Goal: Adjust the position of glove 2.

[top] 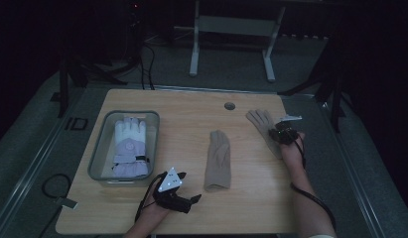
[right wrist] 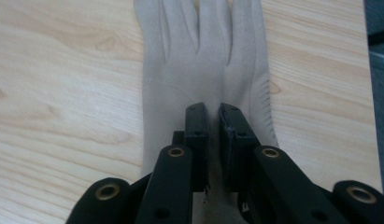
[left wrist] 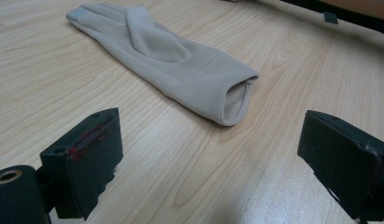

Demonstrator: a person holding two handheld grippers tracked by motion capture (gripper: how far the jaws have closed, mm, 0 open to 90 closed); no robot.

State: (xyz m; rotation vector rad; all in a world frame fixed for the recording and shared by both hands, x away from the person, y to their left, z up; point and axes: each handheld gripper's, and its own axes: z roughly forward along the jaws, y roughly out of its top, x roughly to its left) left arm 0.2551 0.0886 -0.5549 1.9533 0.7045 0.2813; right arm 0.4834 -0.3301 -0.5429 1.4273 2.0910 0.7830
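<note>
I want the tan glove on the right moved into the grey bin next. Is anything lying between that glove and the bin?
Yes: the second tan glove lies mid-table between the pinched glove and the bin, which already holds a white glove.

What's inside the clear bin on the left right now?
The clear bin holds one pale padded glove, lying flat with its fingers pointing away from the person and a dark strap at the cuff. Whatever lies beneath that glove is covered, so a second one cannot be ruled out.

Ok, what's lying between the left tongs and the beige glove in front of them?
Nothing: in the left gripper view, bare wood of the table runs from the open left tongs to the cuff of the beige glove. The high view agrees.
</note>
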